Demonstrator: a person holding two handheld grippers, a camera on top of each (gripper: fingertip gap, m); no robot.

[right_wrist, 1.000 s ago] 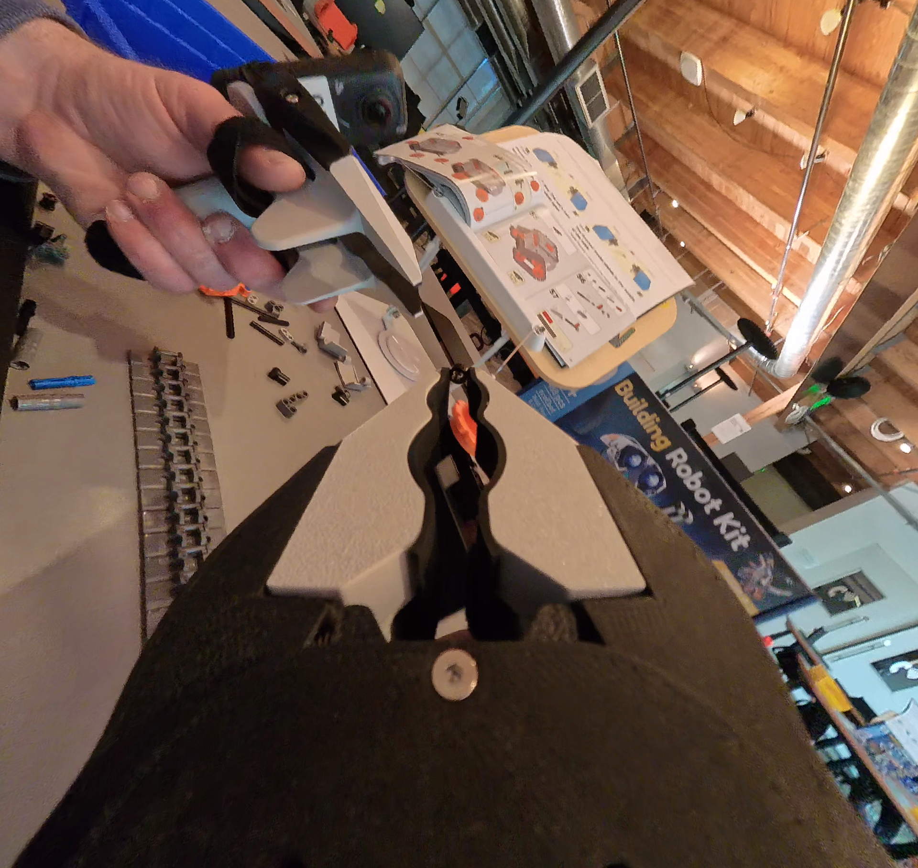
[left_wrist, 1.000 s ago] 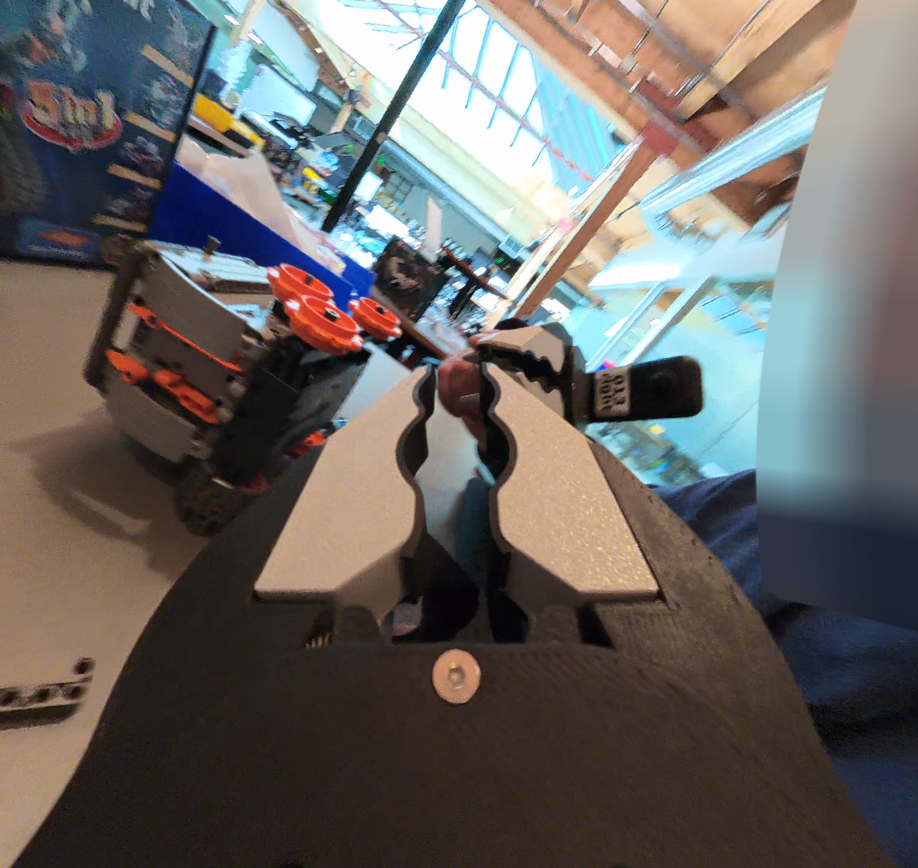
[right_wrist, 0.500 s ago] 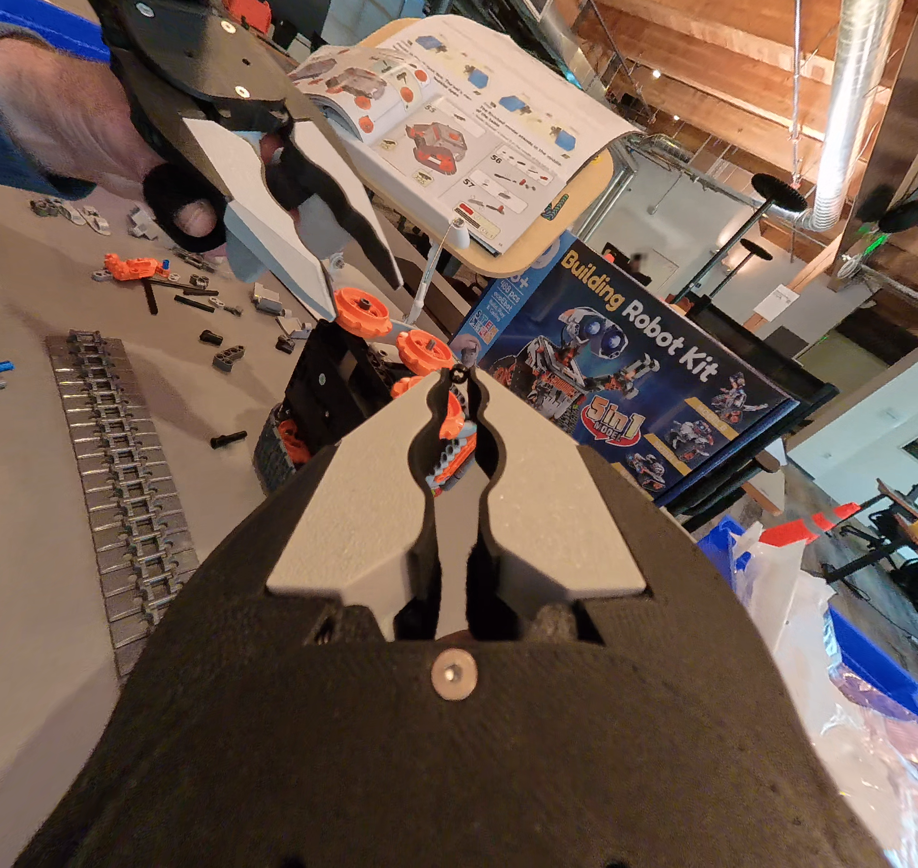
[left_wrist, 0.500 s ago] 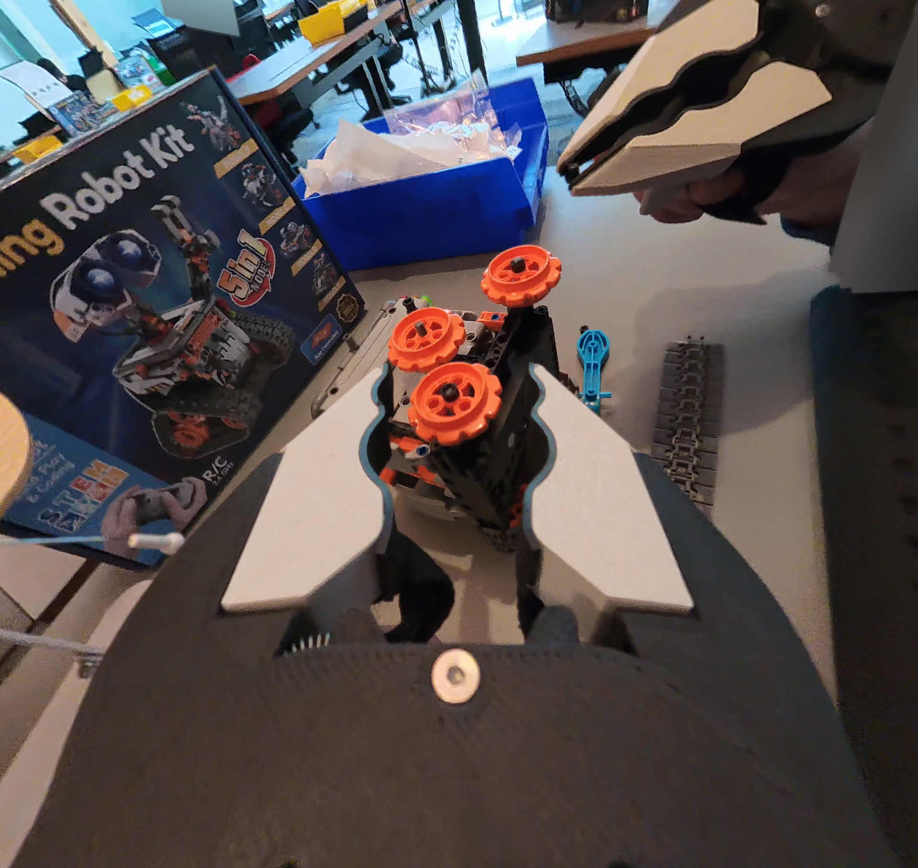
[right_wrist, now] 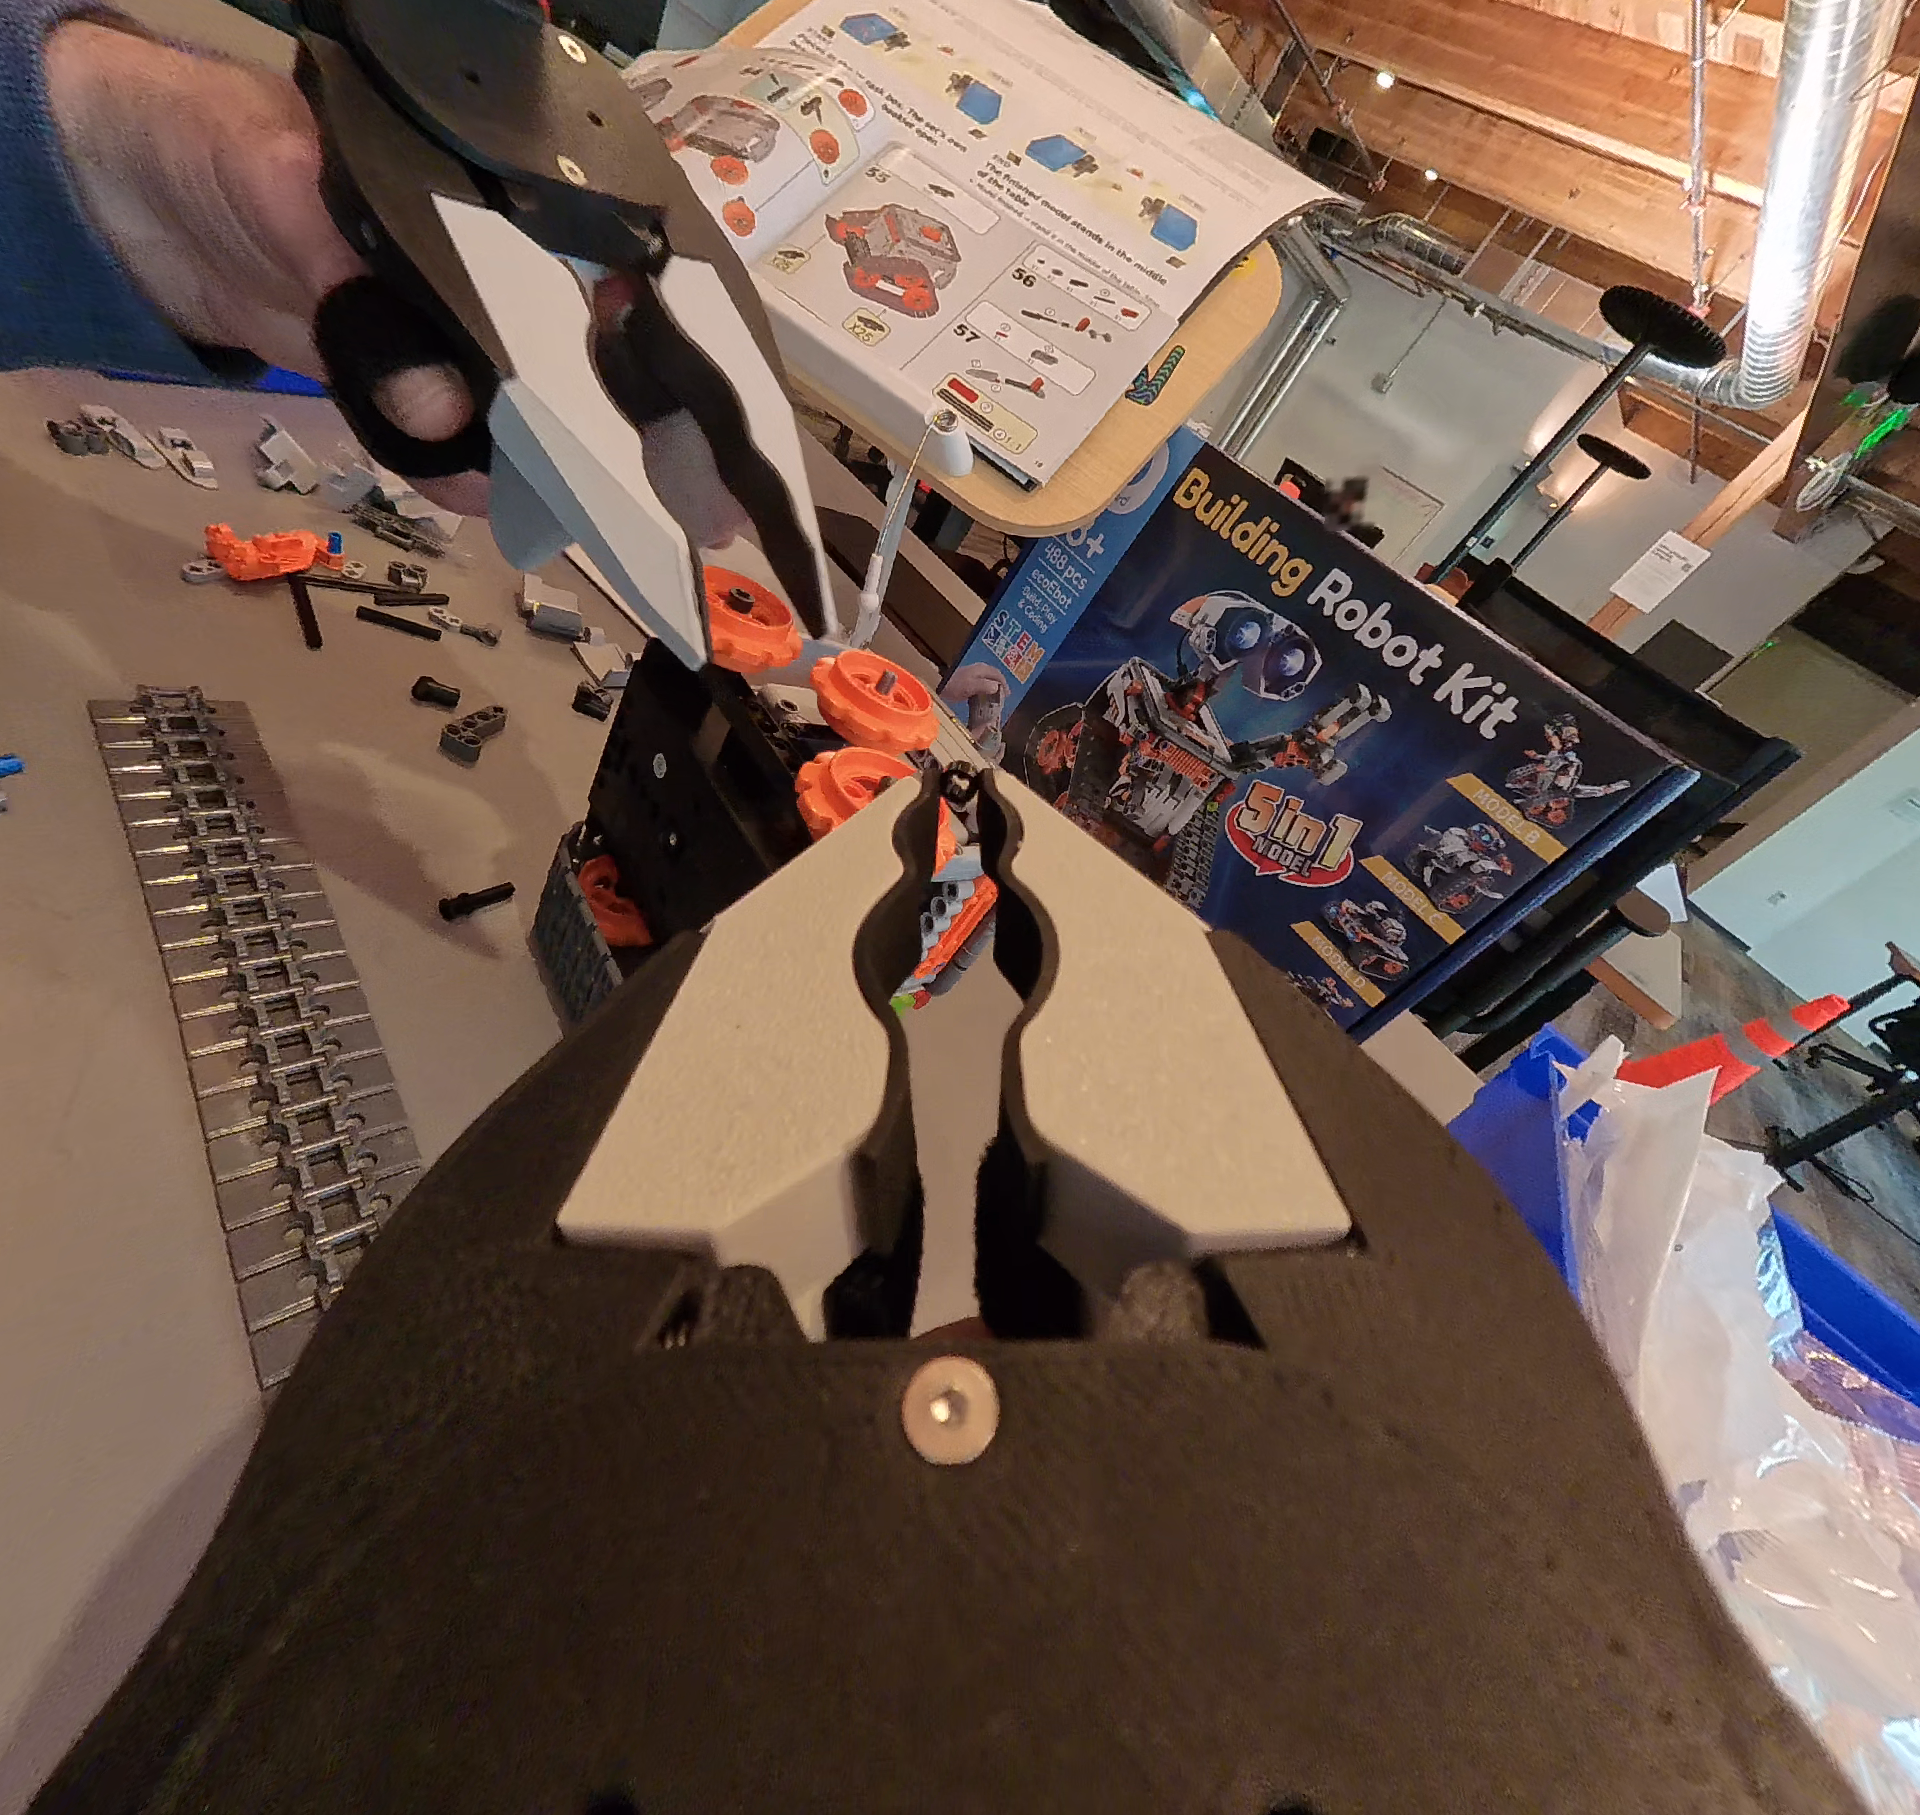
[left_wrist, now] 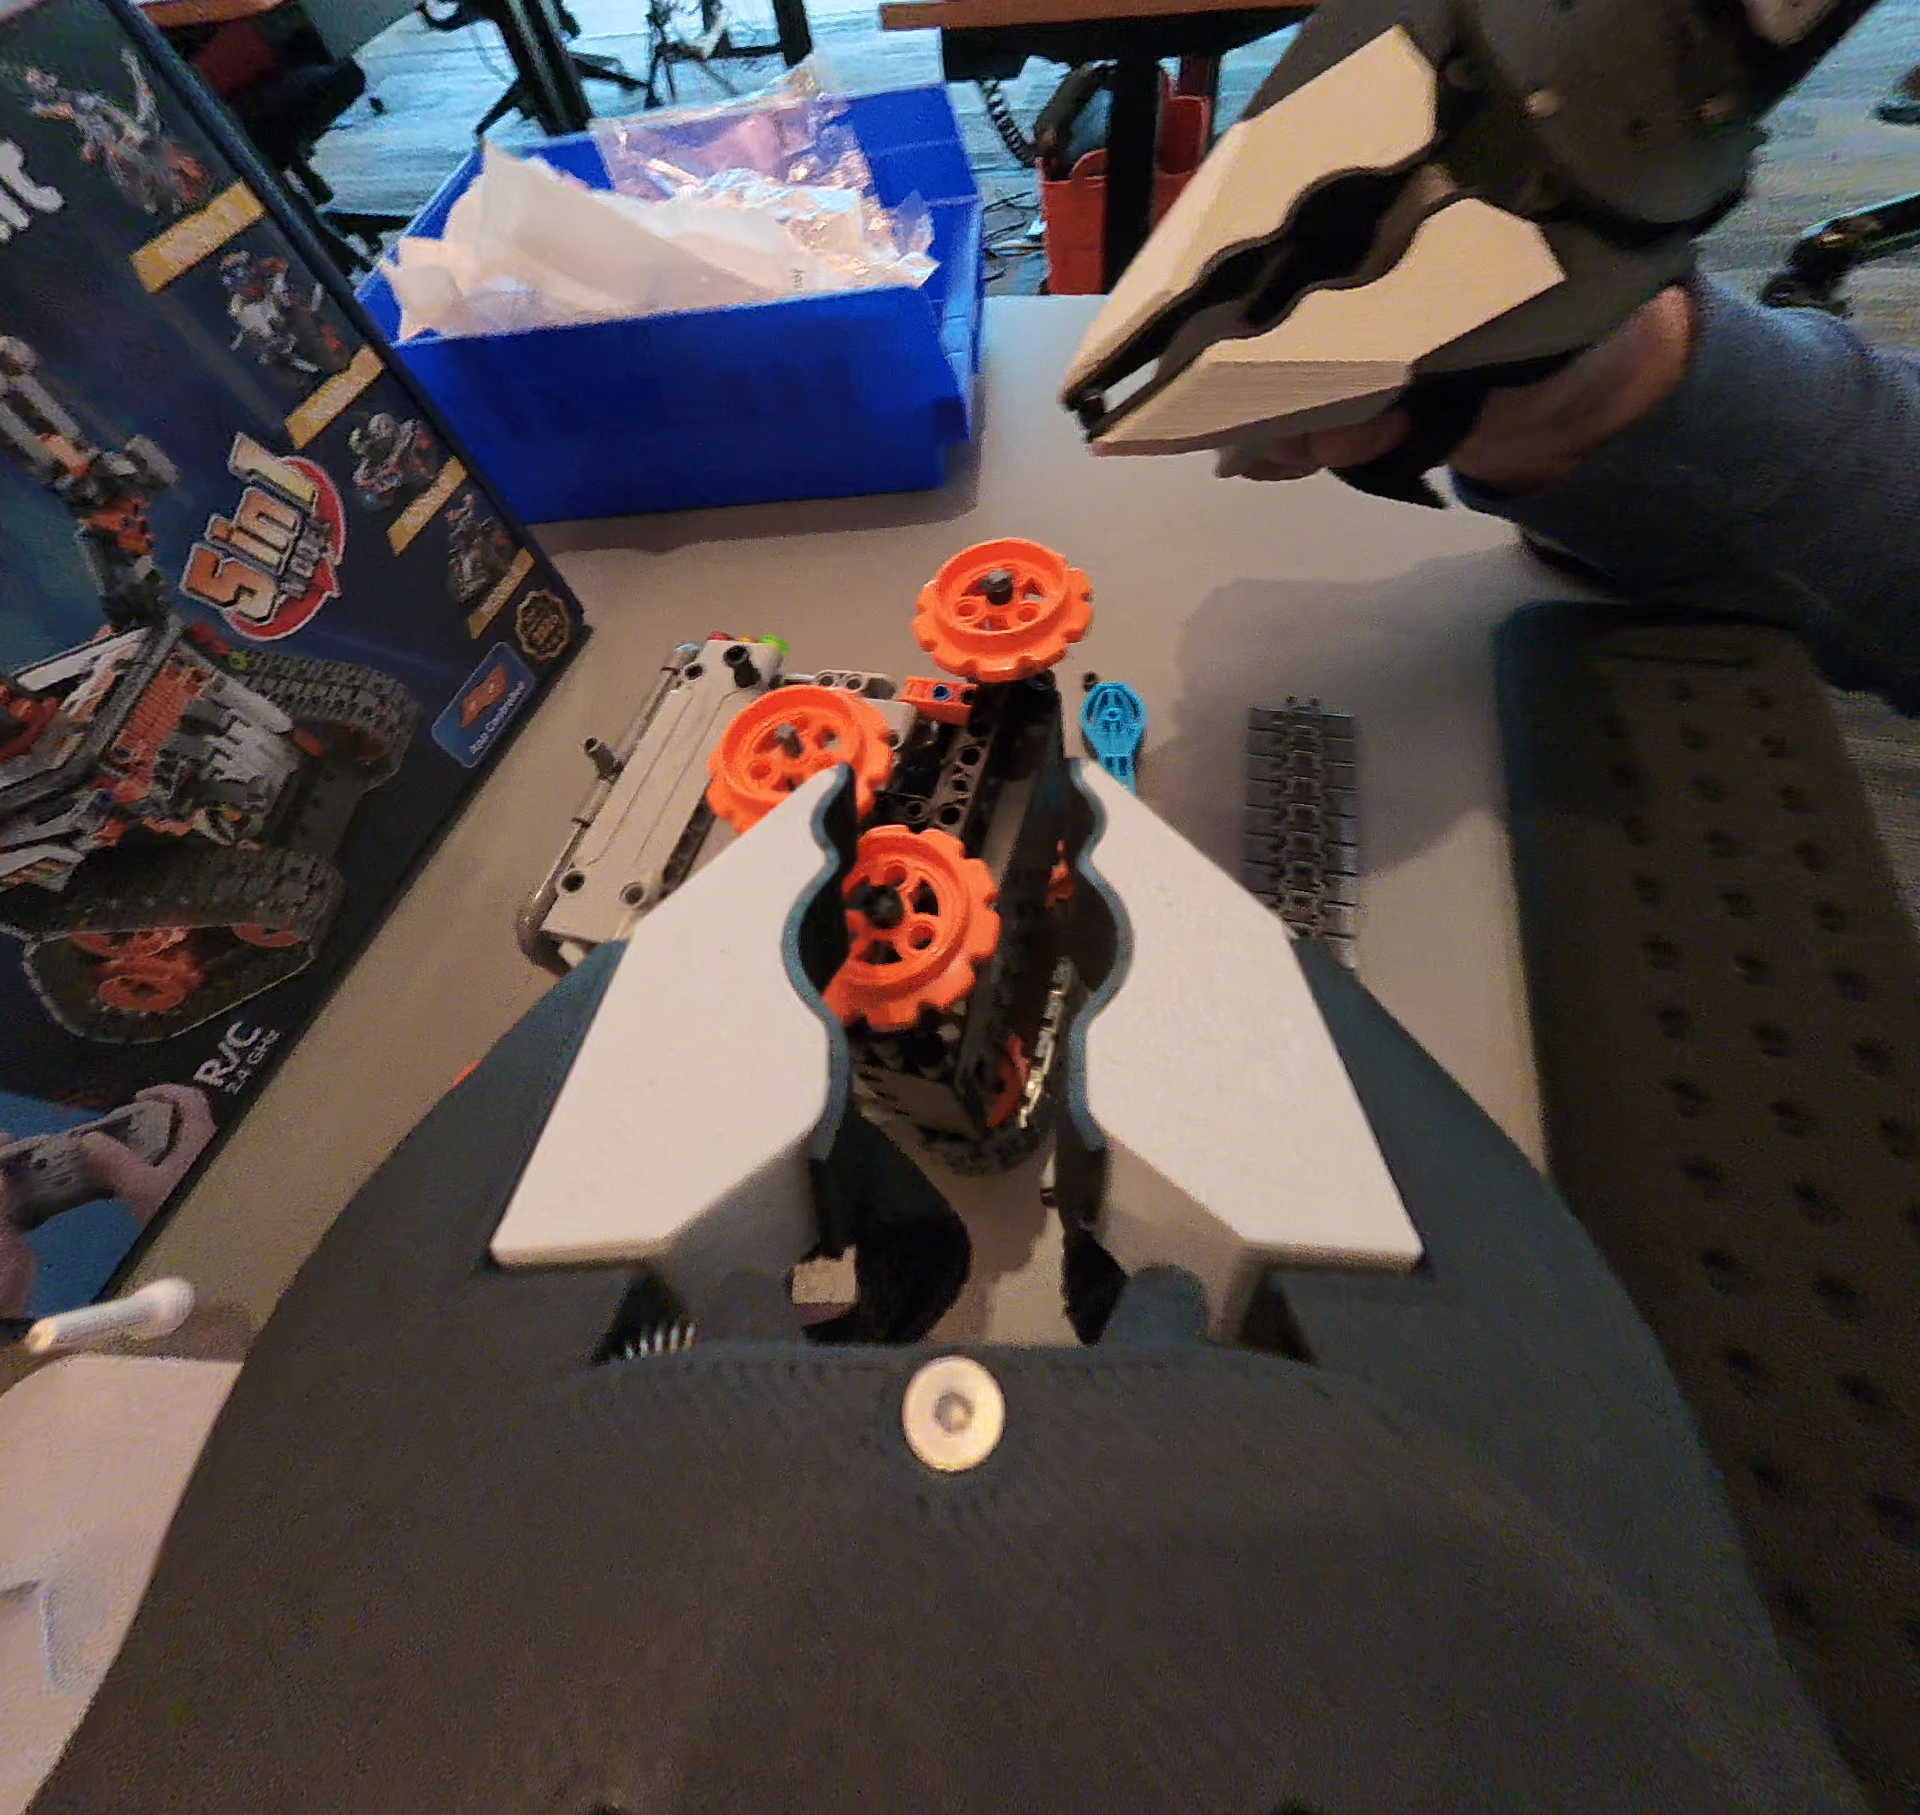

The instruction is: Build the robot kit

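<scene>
A black robot model [left_wrist: 966, 799] with three orange toothed wheels [left_wrist: 1003, 607] stands on the grey table [left_wrist: 1195, 560]. My left gripper [left_wrist: 961, 778] comes down over it. Its jaws are closed in against the model's sides, around the lowest wheel. In the right wrist view the model [right_wrist: 675, 778] sits under the left gripper [right_wrist: 758, 638]. My right gripper [right_wrist: 956, 778] is shut on a small black piece [right_wrist: 956, 783] at its tips. It hovers just beside the model's wheels. It also shows at the upper right of the left wrist view [left_wrist: 1086, 409].
A kit box [left_wrist: 208, 622] stands to the left and a blue bin [left_wrist: 675, 394] of plastic bags behind. A grey track strip [left_wrist: 1299, 820] and a blue tool [left_wrist: 1112, 726] lie to the right. Loose parts [right_wrist: 312, 560] lie farther off, and an open booklet [right_wrist: 987, 186] rests on a stand. The left gripper's tips are roughly 8 cm from the right gripper's.
My left gripper swung down from pointing up, opened, came over the model and narrowed onto it. My right gripper dropped toward the model, still shut on the small piece.
</scene>
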